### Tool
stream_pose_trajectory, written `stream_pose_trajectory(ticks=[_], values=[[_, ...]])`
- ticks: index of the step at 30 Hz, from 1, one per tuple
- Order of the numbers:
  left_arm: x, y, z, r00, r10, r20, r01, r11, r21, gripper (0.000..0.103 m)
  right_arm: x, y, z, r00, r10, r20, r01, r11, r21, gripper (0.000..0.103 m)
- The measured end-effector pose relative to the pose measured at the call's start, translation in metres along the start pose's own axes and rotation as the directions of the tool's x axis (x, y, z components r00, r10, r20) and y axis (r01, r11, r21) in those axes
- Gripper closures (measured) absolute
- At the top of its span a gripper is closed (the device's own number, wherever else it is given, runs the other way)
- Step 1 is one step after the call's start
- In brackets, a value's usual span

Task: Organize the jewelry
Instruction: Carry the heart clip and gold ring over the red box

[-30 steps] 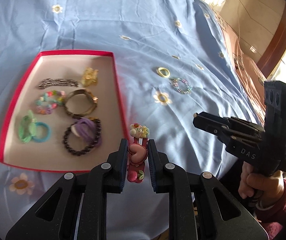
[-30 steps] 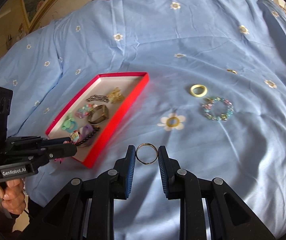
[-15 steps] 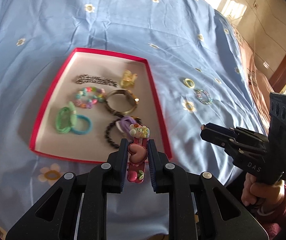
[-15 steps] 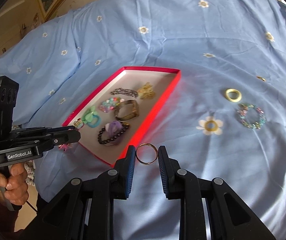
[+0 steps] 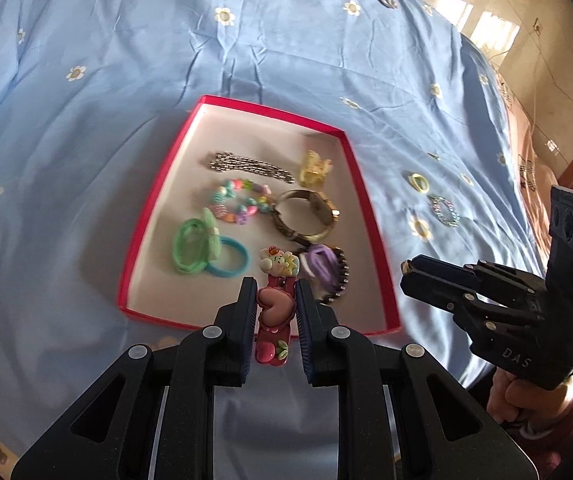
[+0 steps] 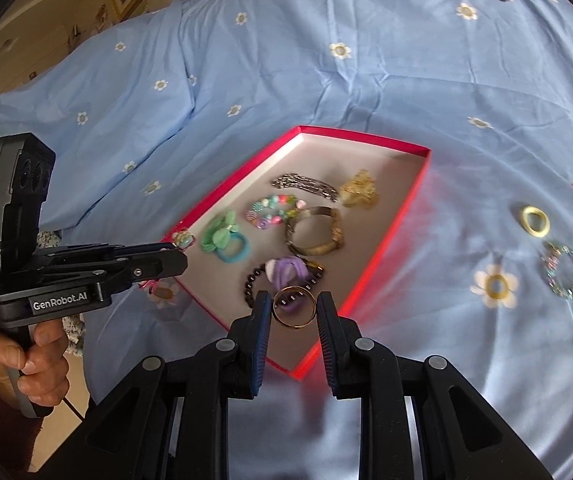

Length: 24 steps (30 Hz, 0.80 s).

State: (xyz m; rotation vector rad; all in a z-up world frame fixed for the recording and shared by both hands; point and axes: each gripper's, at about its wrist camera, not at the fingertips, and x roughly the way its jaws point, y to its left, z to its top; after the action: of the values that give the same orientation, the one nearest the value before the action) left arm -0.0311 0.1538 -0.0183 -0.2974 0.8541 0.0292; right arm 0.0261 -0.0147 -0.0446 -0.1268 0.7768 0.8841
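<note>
A red-rimmed tray (image 5: pixel 370 216) (image 6: pixel 406 216) with a white floor lies on the blue bedspread and holds several pieces of jewelry. My left gripper (image 5: pixel 275 292) is shut on a pink hair clip (image 5: pixel 272 316) with a heart and small charms, hovering over the tray's near edge. It shows from the side as the left gripper (image 6: pixel 180 258) in the right wrist view. My right gripper (image 6: pixel 293 304) is shut on a thin gold ring (image 6: pixel 293 306) above the tray's near corner. In the left wrist view the right gripper (image 5: pixel 406 270) hangs just right of the tray.
In the tray lie a silver chain (image 5: pixel 246 166), a yellow claw clip (image 5: pixel 315 168), a bead bracelet (image 5: pixel 238 200), a watch (image 5: pixel 306 216), hair ties (image 5: pixel 206 248) and a dark bracelet (image 5: pixel 336 276). A yellow ring (image 6: pixel 534 220) and a beaded bracelet (image 6: pixel 564 272) rest on the bedspread to the right.
Both grippers have moved sideways toward the tray, each still holding its piece. The clip and the ring now hang over the tray's near edge instead of over the bedspread.
</note>
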Motion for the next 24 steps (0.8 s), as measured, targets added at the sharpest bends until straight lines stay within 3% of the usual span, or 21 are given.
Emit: stream_pose_trajectory(ticks=[24], values=[[0.044,0.039,0.02,0.994,0.103,-0.036,-0.104,0.994,-0.023,0.086,0.062,0.011,0.017,0.996,0.019,-0.082,-0.022,0.999,-0.033,0.08]])
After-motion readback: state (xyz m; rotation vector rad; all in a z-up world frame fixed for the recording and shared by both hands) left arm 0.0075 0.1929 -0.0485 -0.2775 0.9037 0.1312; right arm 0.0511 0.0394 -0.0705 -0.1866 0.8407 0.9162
